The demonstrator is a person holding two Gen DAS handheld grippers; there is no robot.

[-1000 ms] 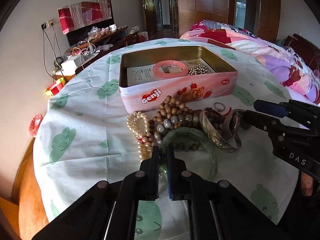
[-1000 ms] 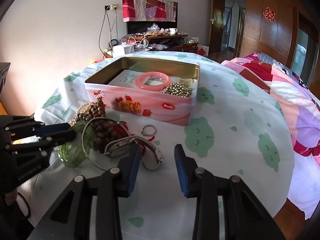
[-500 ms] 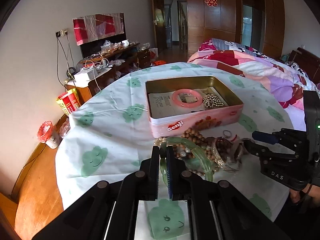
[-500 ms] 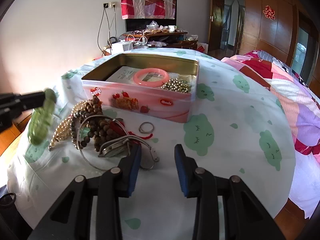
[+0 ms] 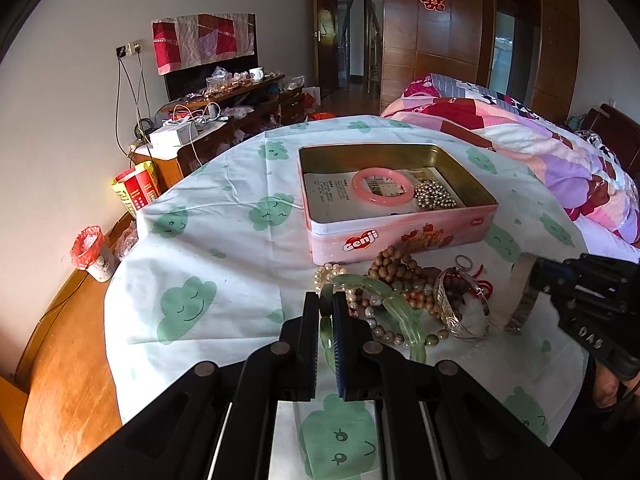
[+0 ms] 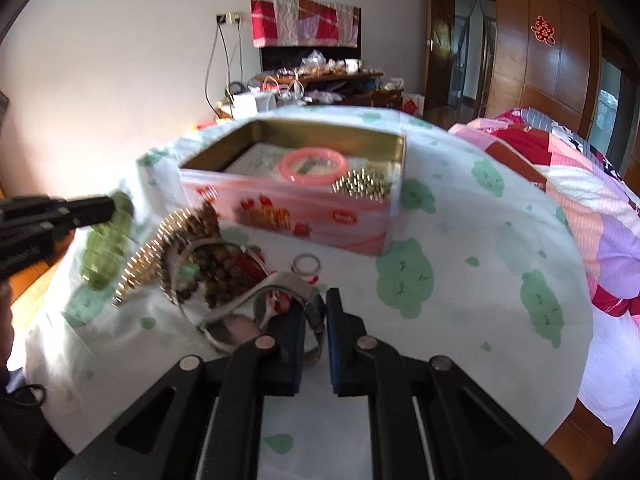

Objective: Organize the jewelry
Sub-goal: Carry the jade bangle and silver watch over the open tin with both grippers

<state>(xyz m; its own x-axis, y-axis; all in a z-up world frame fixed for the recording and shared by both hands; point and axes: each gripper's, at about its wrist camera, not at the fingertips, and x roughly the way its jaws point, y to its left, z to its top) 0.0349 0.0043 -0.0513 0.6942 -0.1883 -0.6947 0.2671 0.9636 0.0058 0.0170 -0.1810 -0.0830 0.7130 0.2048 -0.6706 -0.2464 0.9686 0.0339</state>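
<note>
Bangle (image 5: 394, 306), green, sits clamped in my left gripper (image 5: 326, 322); I'd carry it level toward the tin (image 5: 400, 236) at 12 o'clock. My right gripper (image 6: 316, 320) has its fingers closed on the watch band (image 6: 280, 284), so I'd lift slowly to avoid snagging the beads (image 6: 212, 256).

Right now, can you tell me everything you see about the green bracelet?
The green bracelet is a see-through, pale green ring that looks like jade or glass, made of chunky curved segments. The left gripper is shut on its near edge and holds it up over the pile of bead bracelets in front of the pink tin. In the right wrist view it hangs blurry from the fingertips, seemingly clear of the cloth.
</note>
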